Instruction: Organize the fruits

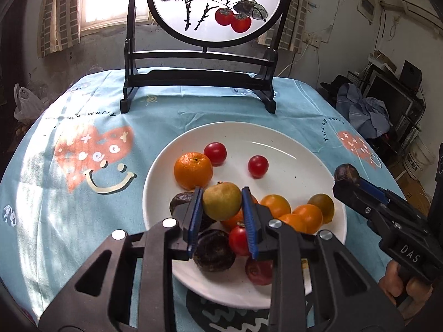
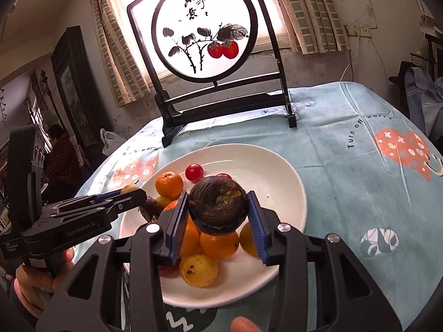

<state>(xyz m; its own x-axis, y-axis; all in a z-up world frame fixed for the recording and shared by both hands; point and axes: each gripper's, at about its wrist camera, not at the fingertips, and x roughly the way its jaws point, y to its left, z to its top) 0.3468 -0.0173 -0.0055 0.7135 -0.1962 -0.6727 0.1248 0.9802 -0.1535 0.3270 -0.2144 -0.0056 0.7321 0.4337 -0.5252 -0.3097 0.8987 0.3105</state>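
Note:
A white plate on the blue tablecloth holds a mandarin, two cherry tomatoes, several small orange fruits and dark wrinkled fruits. My left gripper is shut on a yellow-green fruit above the plate's near side. My right gripper is shut on a dark brown wrinkled fruit held above the plate. The right gripper also shows in the left wrist view, by the plate's right rim. The left gripper shows in the right wrist view.
A black framed round screen with painted persimmons stands at the table's back edge, behind the plate. The tablecloth has heart and panda prints. Chairs, clothes and clutter lie beyond the table's right side.

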